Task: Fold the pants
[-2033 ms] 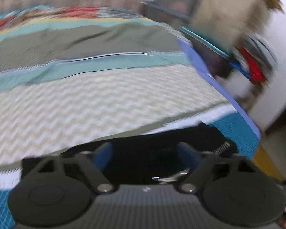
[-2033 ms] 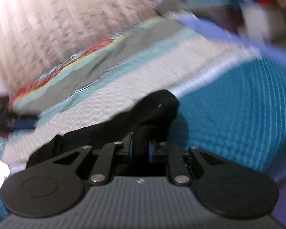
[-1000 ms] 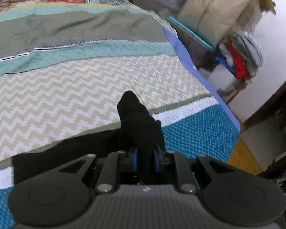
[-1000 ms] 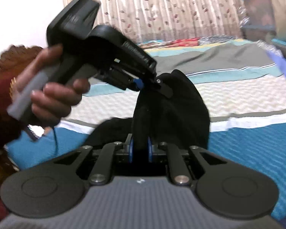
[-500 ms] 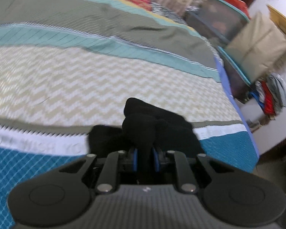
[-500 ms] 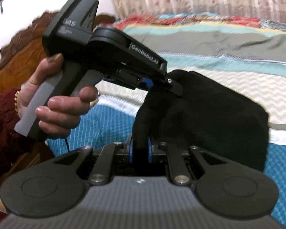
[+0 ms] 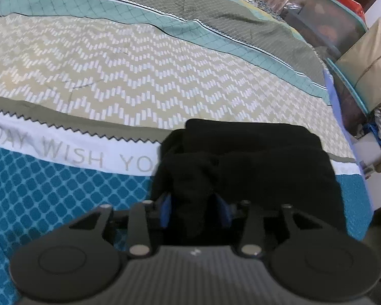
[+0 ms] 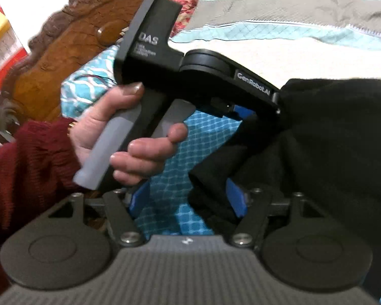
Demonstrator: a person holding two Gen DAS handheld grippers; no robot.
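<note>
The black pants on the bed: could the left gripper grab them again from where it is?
Probably yes. The left gripper has just been opening, and a bunch of the black pants lies between its blue pads, with nothing else in the way. Closing should catch cloth.

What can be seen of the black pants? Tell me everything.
The black pants look soft and thick, like fleece or knit, folded into a compact, rumpled bundle lying on the patterned bedspread, across its white lettered band and blue section. Both the left gripper and right gripper have just been opening; cloth still sits loosely between their blue pads.
</note>
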